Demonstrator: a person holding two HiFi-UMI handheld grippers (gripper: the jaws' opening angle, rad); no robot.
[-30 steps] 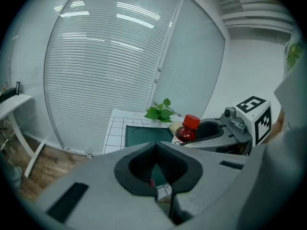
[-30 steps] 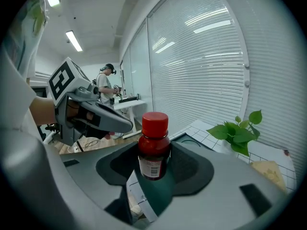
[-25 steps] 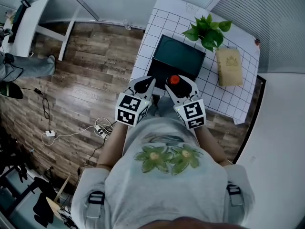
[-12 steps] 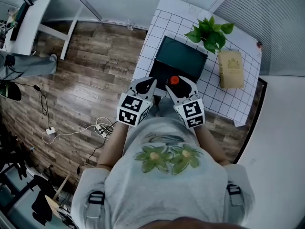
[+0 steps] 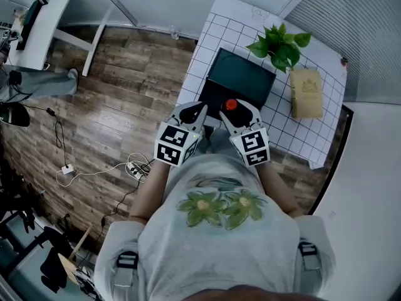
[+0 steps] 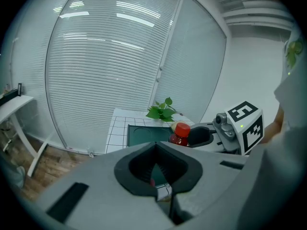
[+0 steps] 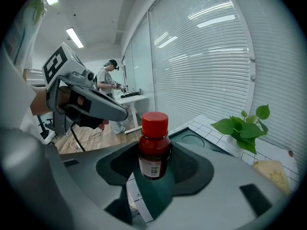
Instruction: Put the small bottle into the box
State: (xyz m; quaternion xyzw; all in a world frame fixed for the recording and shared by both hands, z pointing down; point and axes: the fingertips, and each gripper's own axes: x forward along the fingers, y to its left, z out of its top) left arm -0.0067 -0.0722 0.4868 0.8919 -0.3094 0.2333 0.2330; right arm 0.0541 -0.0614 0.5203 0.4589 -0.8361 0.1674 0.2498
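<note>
Hardly anything differs from a sec ago. Both grippers sit where they were, close to the person's chest at the near edge of the table, and only the head cam has drifted a bit. So no real progress: the small bottle is picked up but not in the box yet. It's probably a pause before the reach fwd.

The right gripper is clamped on the bottle's body around the label, w/ the pads on either side. The left gripper has its jaws closed together w/ nothing held, and it hangs just beside the right one.

From above, the bottle is in the air and its red cap shows about over the box's near edge. I can't tell if it's properly above the inside.

Bottle is upright, cap up and base down, so its long axis is vertical. That should suit a straight lowering once it's over the box. The plant and the tan packet stand at the far side, well clear.
</note>
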